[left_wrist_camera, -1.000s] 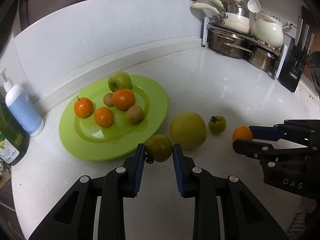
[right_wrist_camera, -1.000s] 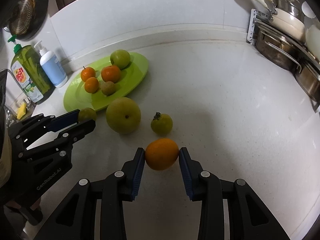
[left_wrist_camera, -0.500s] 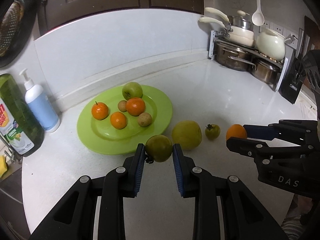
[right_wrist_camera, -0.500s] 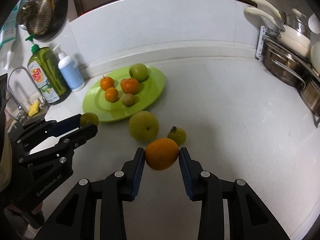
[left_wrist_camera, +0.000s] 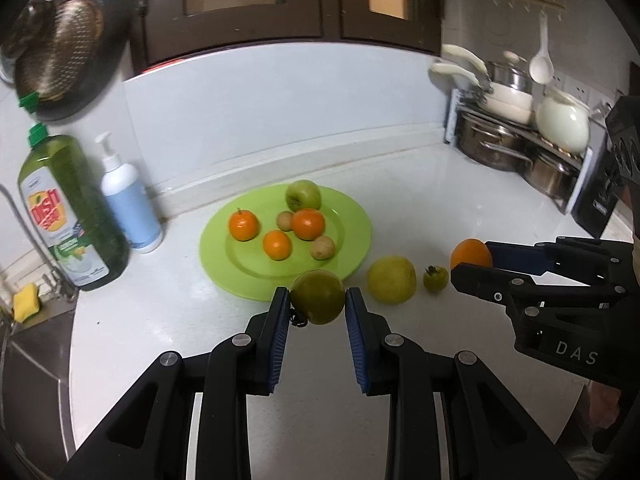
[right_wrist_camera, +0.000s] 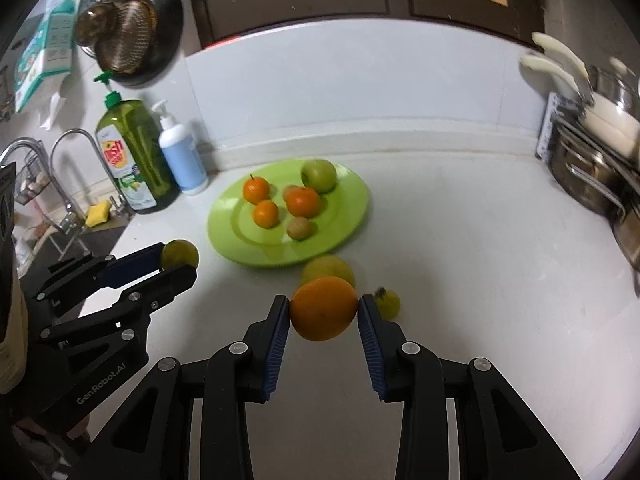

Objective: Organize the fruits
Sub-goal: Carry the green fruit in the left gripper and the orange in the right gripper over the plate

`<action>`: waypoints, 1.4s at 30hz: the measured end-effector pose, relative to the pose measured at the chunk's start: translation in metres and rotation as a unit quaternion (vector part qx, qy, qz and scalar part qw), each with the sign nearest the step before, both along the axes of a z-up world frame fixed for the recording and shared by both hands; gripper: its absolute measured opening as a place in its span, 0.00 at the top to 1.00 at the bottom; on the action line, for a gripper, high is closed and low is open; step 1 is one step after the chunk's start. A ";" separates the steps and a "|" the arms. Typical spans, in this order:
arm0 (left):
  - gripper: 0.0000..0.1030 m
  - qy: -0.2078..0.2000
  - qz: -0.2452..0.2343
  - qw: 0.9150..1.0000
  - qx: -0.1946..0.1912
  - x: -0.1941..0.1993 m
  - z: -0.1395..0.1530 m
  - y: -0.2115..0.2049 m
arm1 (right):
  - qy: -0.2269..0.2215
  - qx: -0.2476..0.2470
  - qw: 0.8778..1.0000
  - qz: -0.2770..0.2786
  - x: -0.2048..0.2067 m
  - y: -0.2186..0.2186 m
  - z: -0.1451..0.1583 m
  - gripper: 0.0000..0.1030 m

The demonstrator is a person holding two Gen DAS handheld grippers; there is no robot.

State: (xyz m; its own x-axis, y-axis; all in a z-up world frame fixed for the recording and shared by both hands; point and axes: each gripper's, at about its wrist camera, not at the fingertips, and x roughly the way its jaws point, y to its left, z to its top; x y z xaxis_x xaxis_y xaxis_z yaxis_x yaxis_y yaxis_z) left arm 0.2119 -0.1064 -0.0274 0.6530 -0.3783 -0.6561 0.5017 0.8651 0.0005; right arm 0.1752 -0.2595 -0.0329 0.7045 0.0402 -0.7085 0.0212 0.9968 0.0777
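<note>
My left gripper (left_wrist_camera: 318, 300) is shut on a round green fruit (left_wrist_camera: 318, 296) and holds it above the counter, just in front of the lime-green plate (left_wrist_camera: 352, 240). The plate carries a green apple (left_wrist_camera: 303, 195), three small oranges and two brownish fruits. My right gripper (right_wrist_camera: 323, 309) is shut on an orange (right_wrist_camera: 323, 309), lifted off the counter. A large yellow-green pear (left_wrist_camera: 391, 279) and a small green persimmon (left_wrist_camera: 435, 278) lie on the counter right of the plate. Each gripper shows in the other's view, the left gripper (right_wrist_camera: 180, 258) and the right gripper (left_wrist_camera: 472, 258).
A green dish-soap bottle (left_wrist_camera: 68, 216) and a white-and-blue pump bottle (left_wrist_camera: 128, 204) stand left of the plate by the sink (right_wrist_camera: 60, 236). A rack of steel pots (left_wrist_camera: 516, 140) fills the back right corner. A black knife block (left_wrist_camera: 600, 208) stands at the right edge.
Both grippers have risen with their fruits, so the plate and counter look farther away and more of the wall and cabinets shows. The fruits on the counter and plate stayed put.
</note>
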 end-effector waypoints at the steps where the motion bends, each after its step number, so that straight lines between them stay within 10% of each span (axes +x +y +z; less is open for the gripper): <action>1: 0.72 -0.001 0.005 1.000 -0.002 0.000 0.002 0.002 | -0.004 0.000 1.000 0.005 0.002 0.001 0.003 0.65; 42: 0.72 -0.021 0.044 0.999 0.004 0.112 0.025 -0.004 | -0.020 -0.006 0.996 0.086 0.134 0.003 0.033 0.65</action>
